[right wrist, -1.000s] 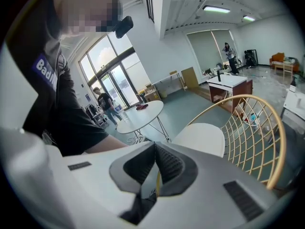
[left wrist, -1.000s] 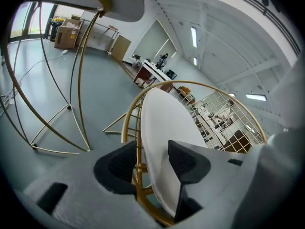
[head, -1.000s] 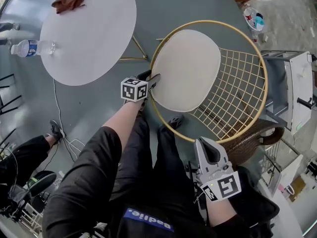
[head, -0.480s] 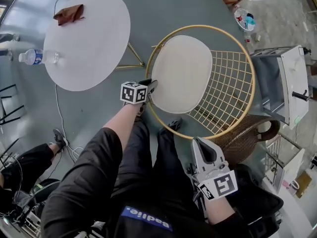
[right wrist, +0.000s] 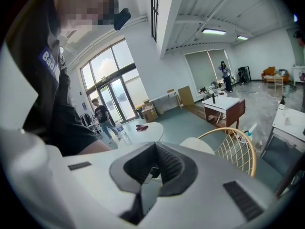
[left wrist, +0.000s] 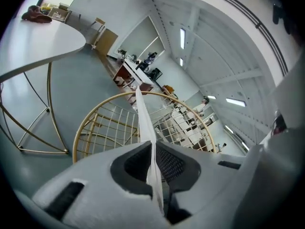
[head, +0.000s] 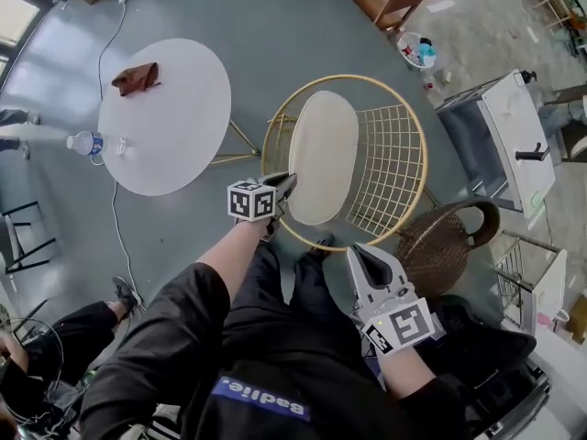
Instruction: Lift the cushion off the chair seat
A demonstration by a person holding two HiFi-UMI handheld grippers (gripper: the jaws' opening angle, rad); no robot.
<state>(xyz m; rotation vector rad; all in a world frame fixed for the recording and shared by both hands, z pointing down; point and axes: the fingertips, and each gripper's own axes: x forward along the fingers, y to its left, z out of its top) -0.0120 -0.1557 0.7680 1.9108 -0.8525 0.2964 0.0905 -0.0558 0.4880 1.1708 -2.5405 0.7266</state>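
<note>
The cream cushion (head: 323,159) stands tilted up on edge inside the gold wire chair (head: 393,168), its near rim raised off the seat. My left gripper (head: 286,183) holds that near rim. In the left gripper view the thin cushion (left wrist: 143,116) edge runs straight between the closing jaws of the left gripper (left wrist: 153,151), and the pads press on it. My right gripper (head: 359,253) hovers over the person's lap, short of the chair, with nothing in it. Its jaws meet in the right gripper view (right wrist: 151,170), where the cushion (right wrist: 194,144) and chair (right wrist: 238,154) lie beyond.
A round white table (head: 170,145) stands left of the chair with a brown cloth (head: 136,77) and a water bottle (head: 89,142) on it. A wicker basket (head: 448,242) and a white cabinet (head: 515,134) are to the right. Another person's leg (head: 55,328) is at lower left.
The cushion went from lying flat on the seat to tipped up on edge. The left gripper closed on its near rim and rose with it. The right gripper rose too.
</note>
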